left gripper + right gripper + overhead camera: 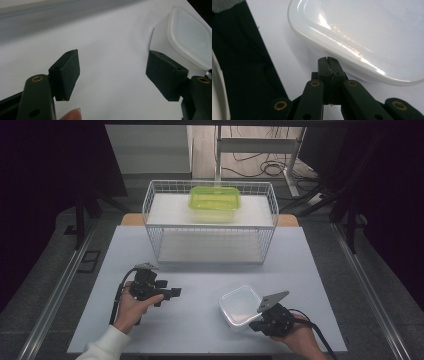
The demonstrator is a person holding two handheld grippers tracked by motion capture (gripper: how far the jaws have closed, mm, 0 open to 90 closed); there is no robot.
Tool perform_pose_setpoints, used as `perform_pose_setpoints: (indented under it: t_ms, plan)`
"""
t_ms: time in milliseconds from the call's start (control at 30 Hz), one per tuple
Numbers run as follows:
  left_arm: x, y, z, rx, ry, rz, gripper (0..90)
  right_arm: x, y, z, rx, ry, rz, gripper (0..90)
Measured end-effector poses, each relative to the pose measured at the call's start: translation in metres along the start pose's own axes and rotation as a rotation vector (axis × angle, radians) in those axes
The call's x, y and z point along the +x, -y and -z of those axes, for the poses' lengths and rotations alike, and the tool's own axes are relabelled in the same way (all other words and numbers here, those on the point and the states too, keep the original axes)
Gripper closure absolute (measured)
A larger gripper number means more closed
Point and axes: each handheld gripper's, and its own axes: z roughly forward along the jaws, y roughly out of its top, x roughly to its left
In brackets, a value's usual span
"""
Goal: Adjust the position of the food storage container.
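White lidded box [241, 306] ×1, green box [214, 204] ×1, wire basket [150, 202] ×1, left tongs [176, 293] spread empty, right tongs [328, 60] closed empty.

My right gripper [260, 325] hides the white box's [240, 306] corner at five o'clock in the high view, and my own hand covers its body. In the right gripper view the box [367, 32] runs off at twelve and three o'clock. In the left gripper view the box [190, 35] is cropped at three o'clock.
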Motion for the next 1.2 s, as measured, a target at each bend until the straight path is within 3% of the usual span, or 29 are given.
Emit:
perform_pose_setpoints:
  t_ms: [367,600,933,1067,1100,1200]
  plan:
    - [0.005,0.0,0.0,0.0,0.007,0.02,26.7,-0.017,-0.024,-0.018,-0.014,0.037,-0.043,88.9]
    - [0.006,0.001,0.0,0.004,0.007,0.02,26.7,-0.016,-0.032,-0.023,-0.016,0.035,-0.037,88.8]
    - [0.006,0.002,0.002,0.003,0.008,0.02,26.7,-0.015,-0.018,0.005,-0.077,0.051,-0.069,88.9]
    - [0.006,0.002,0.001,0.003,0.011,0.022,26.7,-0.025,-0.009,0.026,-0.126,0.089,-0.119,88.8]
    - [0.006,0.002,0.001,0.004,0.011,0.02,26.7,-0.032,-0.005,0.037,-0.16,0.115,-0.157,88.8]
    - [0.006,0.002,0.0,0.004,0.012,0.019,26.7,-0.038,-0.004,0.043,-0.176,0.145,-0.177,88.8]
